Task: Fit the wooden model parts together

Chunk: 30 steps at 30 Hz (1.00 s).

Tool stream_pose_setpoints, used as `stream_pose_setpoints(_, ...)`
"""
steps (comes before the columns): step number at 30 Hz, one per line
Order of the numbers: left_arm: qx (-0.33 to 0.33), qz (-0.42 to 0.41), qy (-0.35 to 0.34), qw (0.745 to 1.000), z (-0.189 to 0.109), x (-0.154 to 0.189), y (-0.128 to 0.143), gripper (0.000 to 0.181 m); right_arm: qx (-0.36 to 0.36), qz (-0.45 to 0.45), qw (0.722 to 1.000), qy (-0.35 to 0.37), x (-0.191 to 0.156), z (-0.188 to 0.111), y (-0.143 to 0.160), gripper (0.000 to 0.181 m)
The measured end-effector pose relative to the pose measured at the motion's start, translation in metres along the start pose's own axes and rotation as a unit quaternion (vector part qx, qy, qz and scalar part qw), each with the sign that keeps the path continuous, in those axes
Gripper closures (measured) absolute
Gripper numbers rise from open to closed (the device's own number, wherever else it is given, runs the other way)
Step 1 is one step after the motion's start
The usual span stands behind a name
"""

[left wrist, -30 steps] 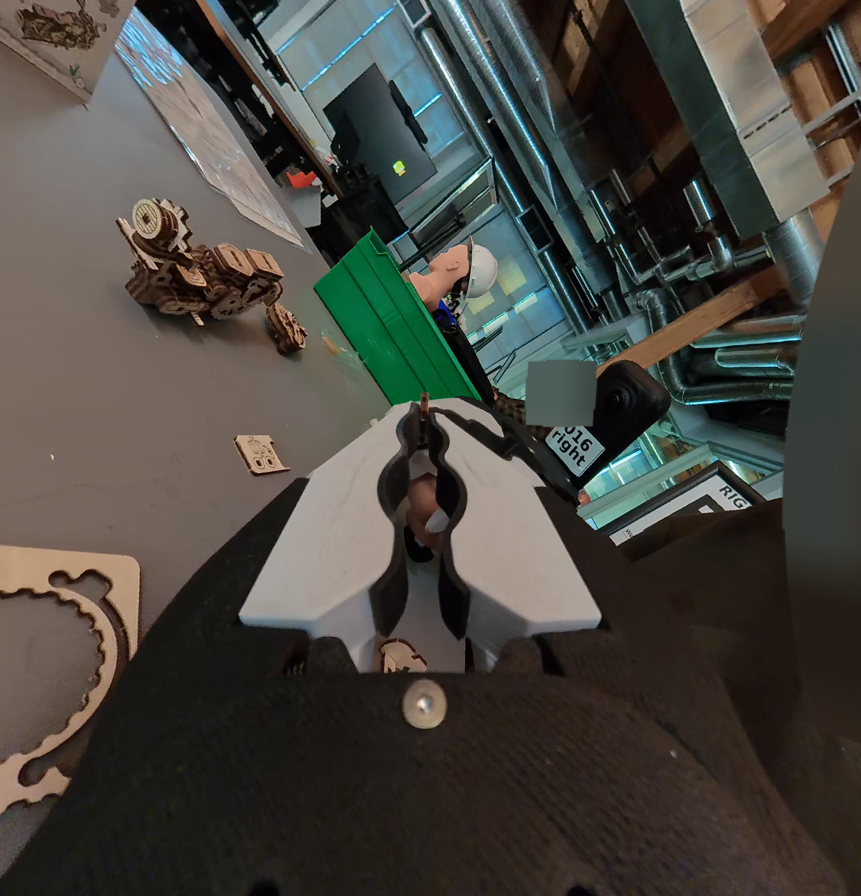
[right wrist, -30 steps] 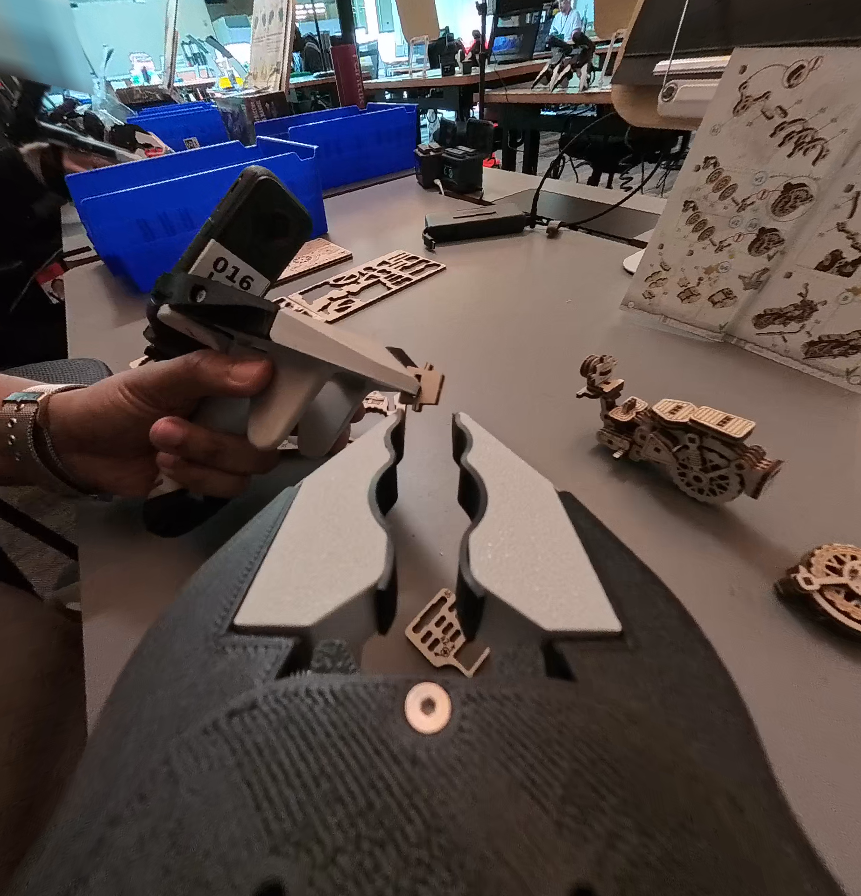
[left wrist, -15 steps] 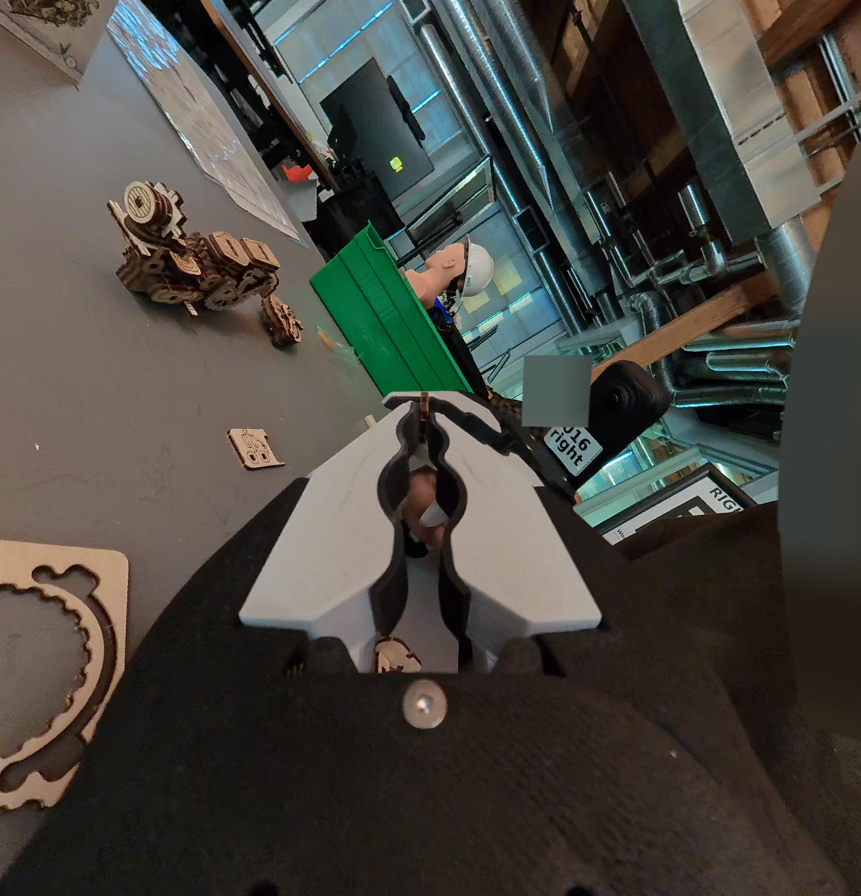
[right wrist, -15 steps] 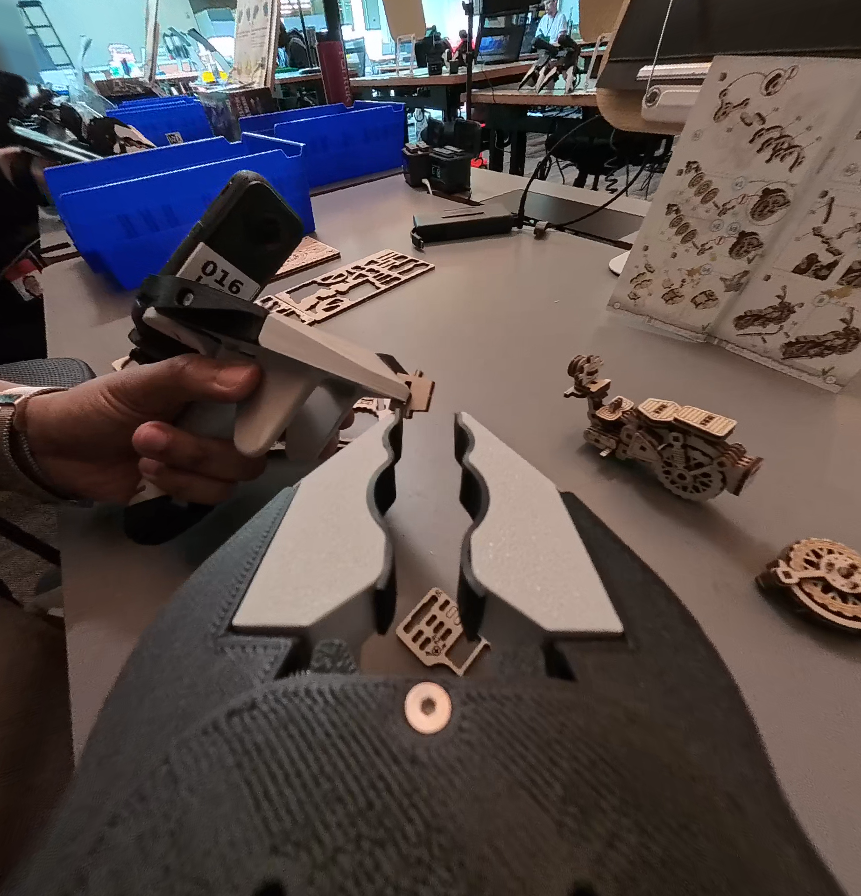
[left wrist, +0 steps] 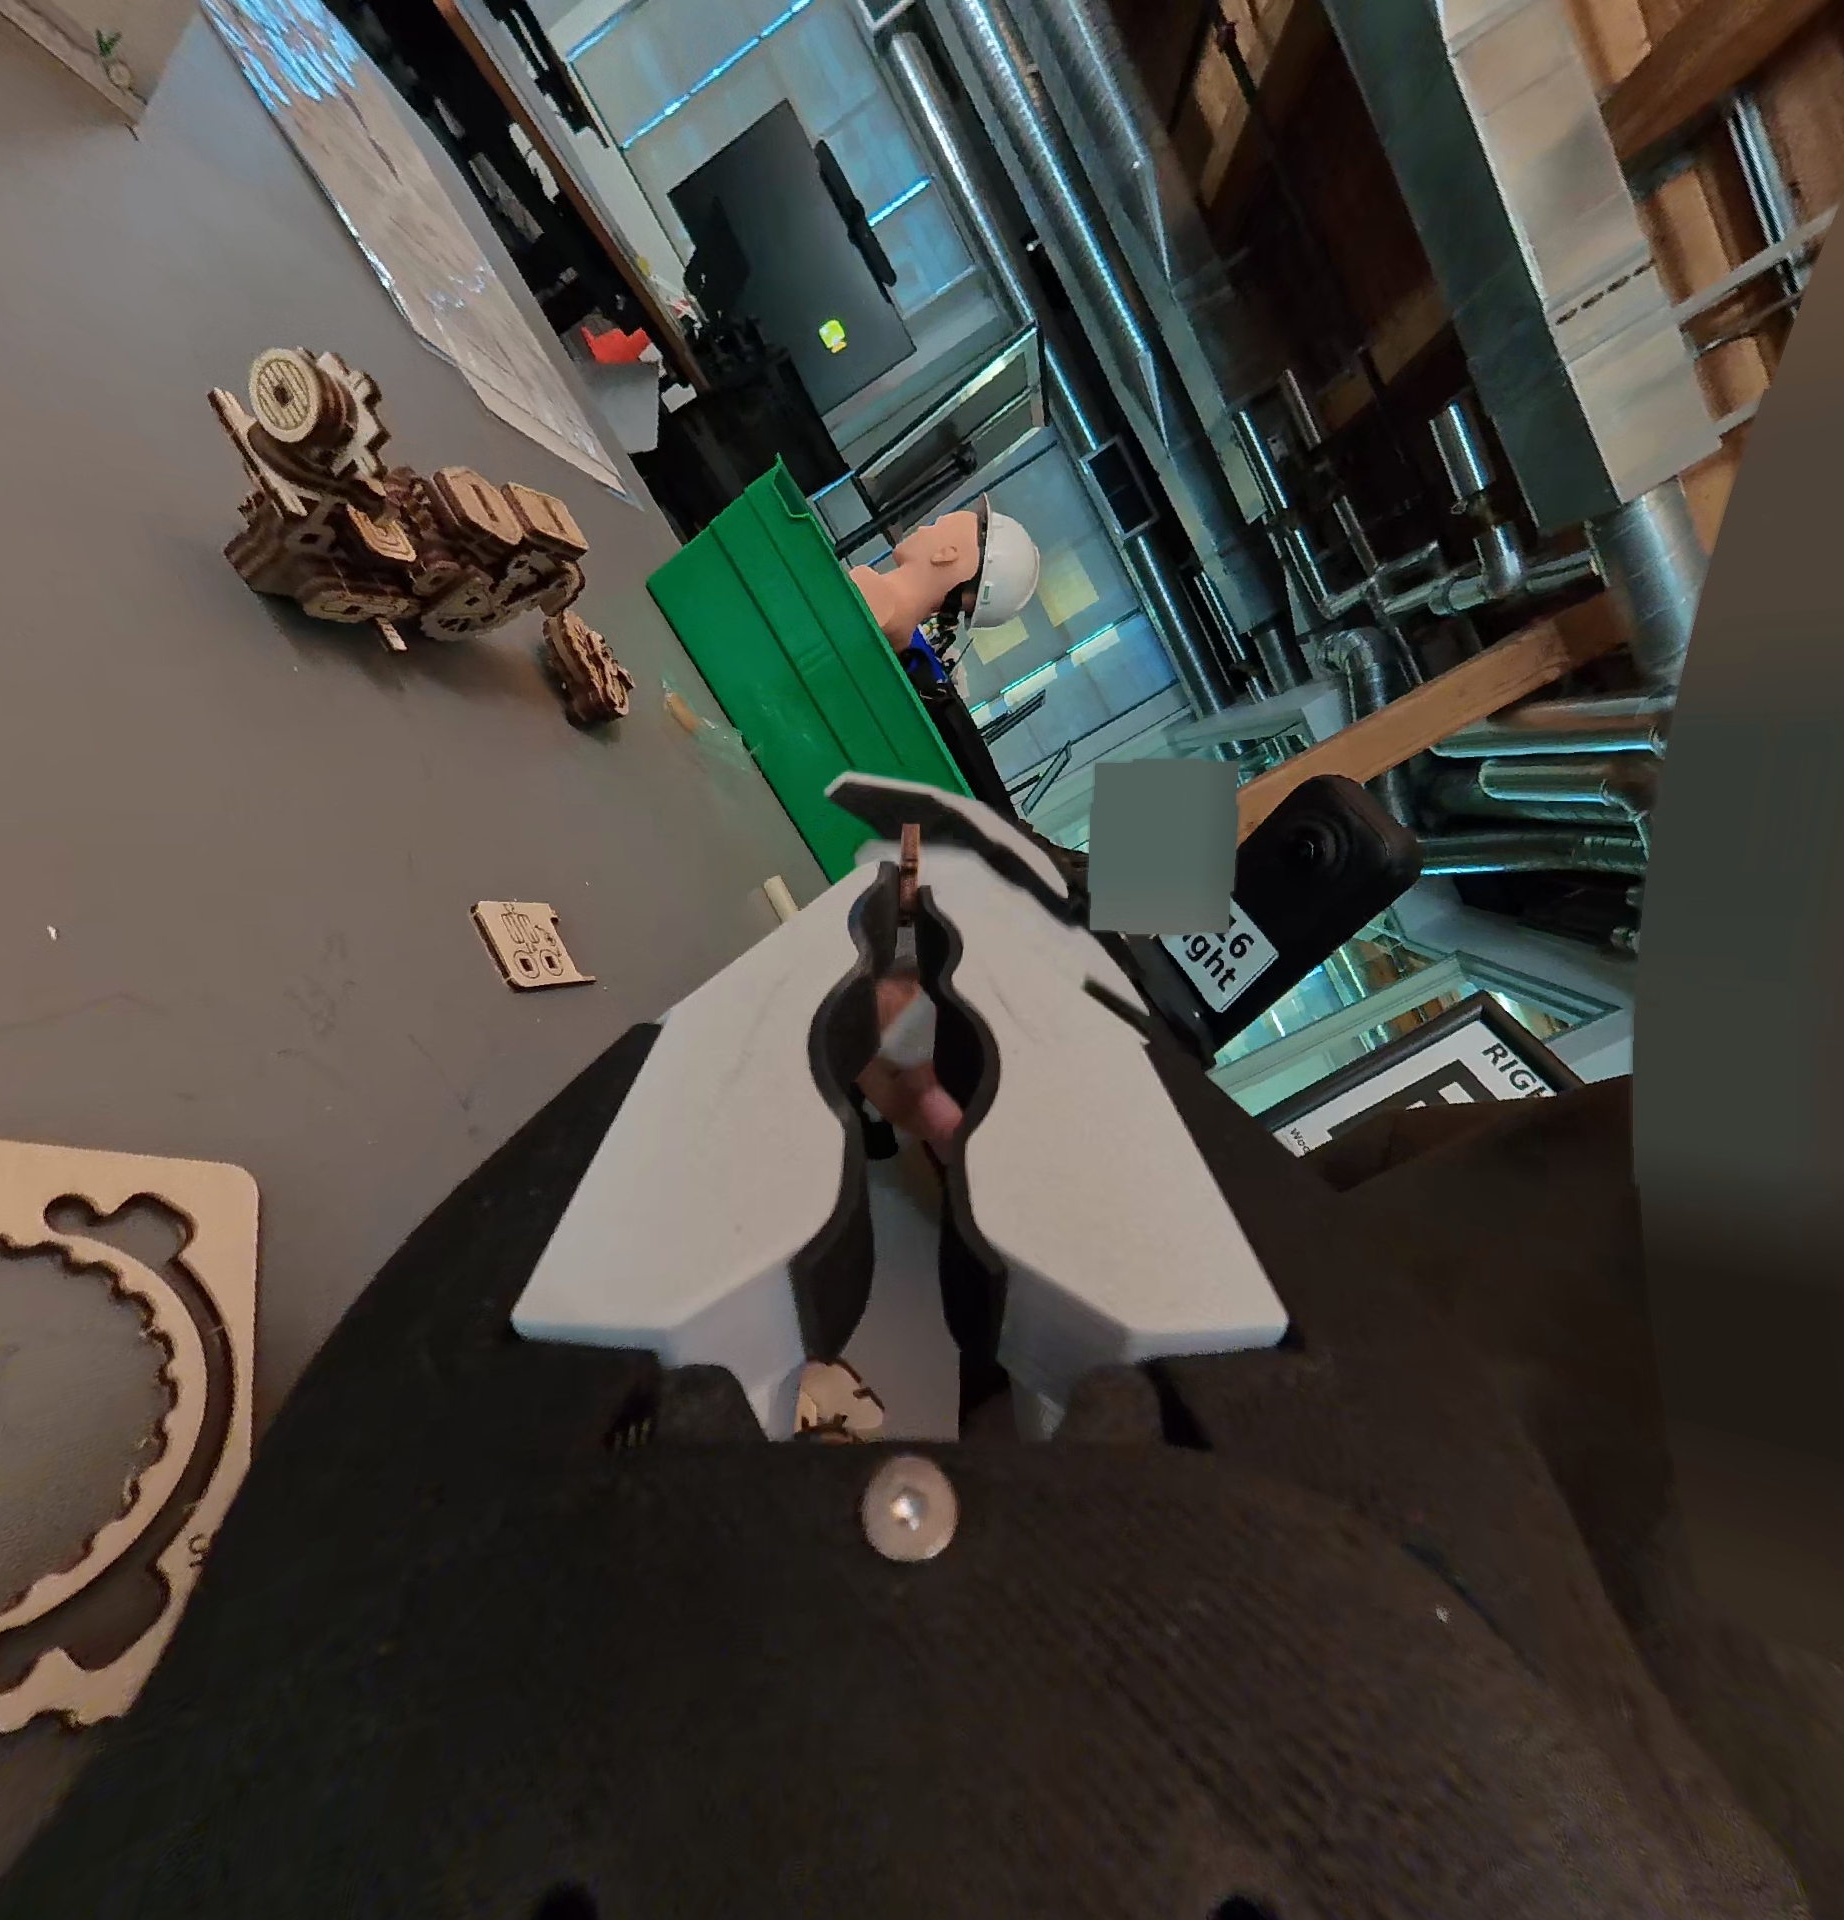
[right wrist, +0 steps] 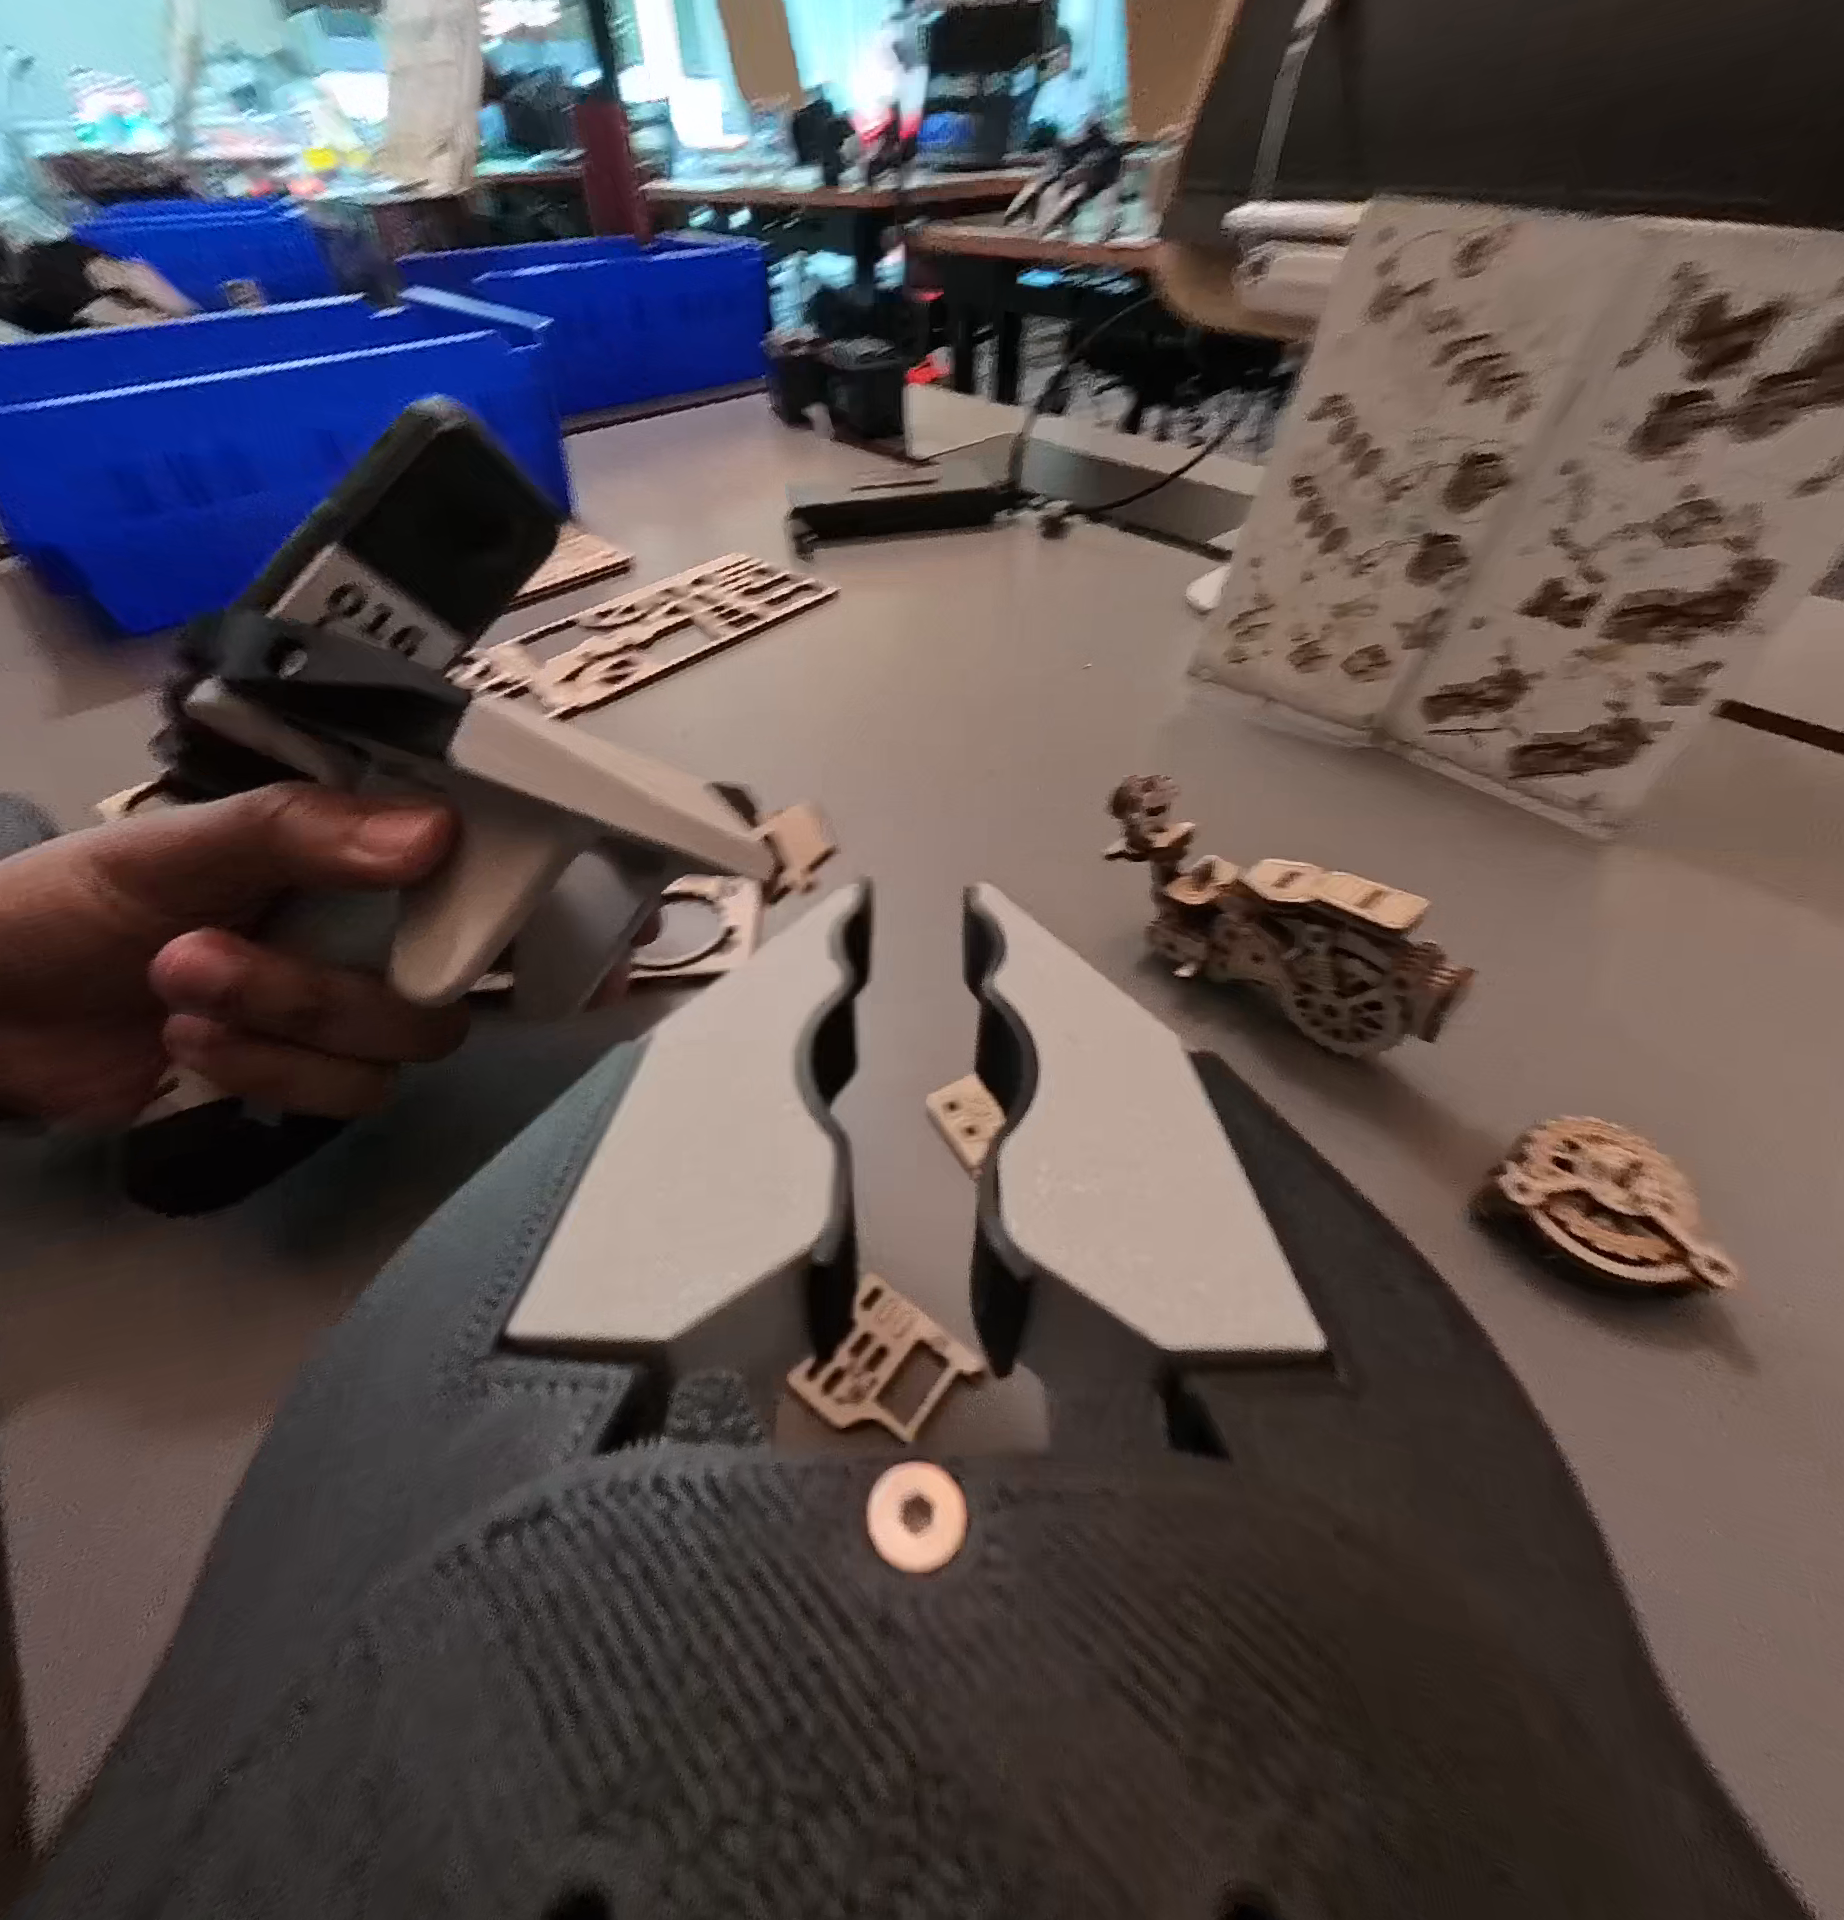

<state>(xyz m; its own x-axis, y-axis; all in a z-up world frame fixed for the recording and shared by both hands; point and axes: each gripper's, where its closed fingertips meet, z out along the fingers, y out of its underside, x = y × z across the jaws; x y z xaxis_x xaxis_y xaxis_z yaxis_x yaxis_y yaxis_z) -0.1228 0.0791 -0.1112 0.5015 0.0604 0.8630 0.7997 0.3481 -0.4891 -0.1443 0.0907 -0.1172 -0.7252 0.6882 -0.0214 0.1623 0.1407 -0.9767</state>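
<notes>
My left gripper is shut on a small thin wooden piece, held edge-on above the grey table. In the right wrist view the left gripper is in a hand at the left, with the piece sticking out of its tips. My right gripper is open and empty, its tips just right of that piece. A built wooden motorcycle model stands to the right, with a wooden wheel assembly nearer. A small flat part lies on the table between the right fingers.
Another flat part lies by the base of the right fingers. Cut-out wooden sheets and blue bins are at the back left, a propped instruction sheet at the back right. A ring-cut sheet and a green bin show in the left wrist view. My two grippers' fingertips are within a few centimetres of each other. It is some 15 centimeters from my right tips to the wooden wheel assembly.
The right wrist view has shifted and blurred; a second small flat part now shows between the right fingers. The left gripper still holds its piece, and the right gripper's tip now shows beyond it.
</notes>
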Motion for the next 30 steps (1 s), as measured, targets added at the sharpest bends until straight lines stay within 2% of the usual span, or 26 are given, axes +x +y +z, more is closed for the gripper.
stream_pose_setpoints(1, -0.003, -0.003, 0.0, 1.0, 0.0, 0.0, 0.001, 0.181, 0.011, 0.002, 1.0, 0.011, 0.006, -0.002, -0.004, 0.171)
stream_pose_setpoints(7, 0.012, -0.018, -0.003, 1.0, -0.004, -0.005, -0.007, 0.18, 0.007, 0.008, 1.0, -0.021, -0.002, -0.002, -0.002, 0.16)
stream_pose_setpoints(15, 0.017, -0.029, -0.006, 0.999, -0.006, -0.008, -0.008, 0.181, 0.003, -0.027, 0.998, -0.052, -0.021, 0.0, 0.001, 0.16)
stream_pose_setpoints(30, -0.005, -0.031, -0.005, 1.0, -0.003, -0.008, 0.001, 0.18, 0.008, -0.088, 0.996, -0.032, -0.023, -0.001, 0.0, 0.161)
